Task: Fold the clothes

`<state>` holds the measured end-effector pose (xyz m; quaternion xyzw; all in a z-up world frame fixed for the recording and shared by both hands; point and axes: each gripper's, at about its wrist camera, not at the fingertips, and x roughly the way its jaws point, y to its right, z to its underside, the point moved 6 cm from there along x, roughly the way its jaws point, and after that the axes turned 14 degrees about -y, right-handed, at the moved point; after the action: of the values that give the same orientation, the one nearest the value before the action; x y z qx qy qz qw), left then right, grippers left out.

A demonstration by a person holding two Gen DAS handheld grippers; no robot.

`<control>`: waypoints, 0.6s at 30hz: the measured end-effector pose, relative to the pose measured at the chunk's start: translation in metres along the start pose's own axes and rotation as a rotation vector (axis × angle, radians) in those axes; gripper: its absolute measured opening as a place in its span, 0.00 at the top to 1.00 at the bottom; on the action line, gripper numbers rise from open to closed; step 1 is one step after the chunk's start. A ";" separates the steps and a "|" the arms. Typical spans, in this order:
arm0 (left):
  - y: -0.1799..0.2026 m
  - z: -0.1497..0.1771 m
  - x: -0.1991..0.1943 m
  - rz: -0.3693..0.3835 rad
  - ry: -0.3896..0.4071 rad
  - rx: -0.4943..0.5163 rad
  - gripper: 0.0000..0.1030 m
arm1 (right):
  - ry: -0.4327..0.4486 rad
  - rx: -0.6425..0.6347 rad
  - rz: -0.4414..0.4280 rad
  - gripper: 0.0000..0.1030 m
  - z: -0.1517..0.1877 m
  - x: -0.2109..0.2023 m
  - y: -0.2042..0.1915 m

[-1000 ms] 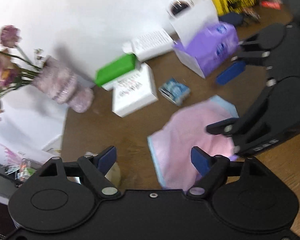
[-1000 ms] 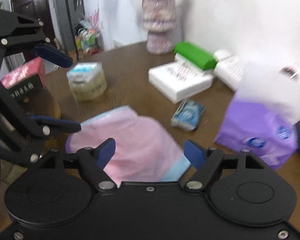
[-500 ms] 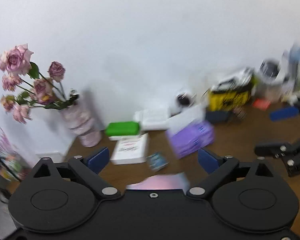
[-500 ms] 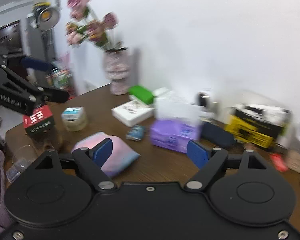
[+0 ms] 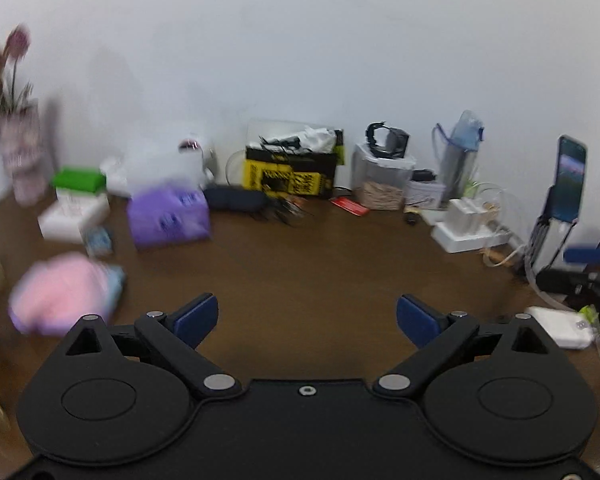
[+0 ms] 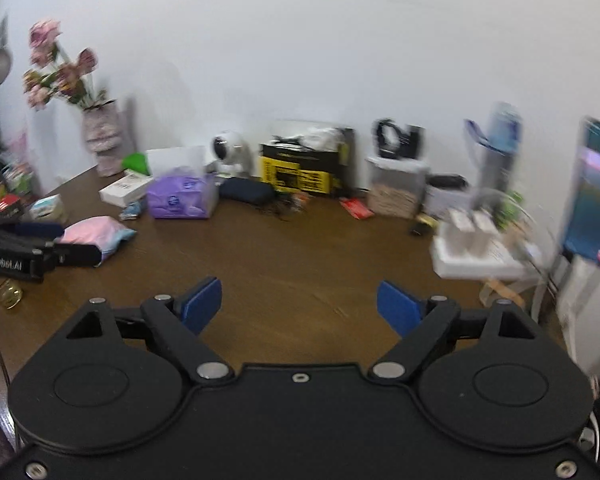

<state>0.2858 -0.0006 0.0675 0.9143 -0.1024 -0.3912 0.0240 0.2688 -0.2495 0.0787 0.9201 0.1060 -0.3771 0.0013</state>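
Note:
A folded pink cloth with a light blue edge [image 5: 62, 294] lies on the brown table at the left; it also shows in the right wrist view [image 6: 96, 233]. My left gripper [image 5: 306, 320] is open and empty, raised over bare table well right of the cloth. My right gripper [image 6: 300, 305] is open and empty over the table middle. The left gripper also shows at the left edge of the right wrist view [image 6: 40, 246], just in front of the cloth. The right gripper shows at the right edge of the left wrist view [image 5: 588, 270].
A purple tissue box [image 5: 168, 216], white boxes [image 5: 74, 216], a flower vase [image 6: 104, 140], a yellow-black box [image 5: 290, 172], containers, a bottle [image 5: 458, 156] and a phone on a stand [image 5: 568, 180] line the wall. A white charger [image 5: 560, 326] lies at the right.
Both grippers have lifted away from the cloth and swung right and level. The cloth stays folded at the left of the table. Both stay open.

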 end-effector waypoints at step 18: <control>0.005 0.261 -0.046 -0.214 -0.072 -0.021 0.00 | -0.070 0.228 0.041 0.11 0.275 -0.043 -0.060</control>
<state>0.0655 0.0139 -0.0801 0.9050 -0.0010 -0.4252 -0.0120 0.0362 -0.2218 -0.0834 0.9026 0.0432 -0.4183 -0.0920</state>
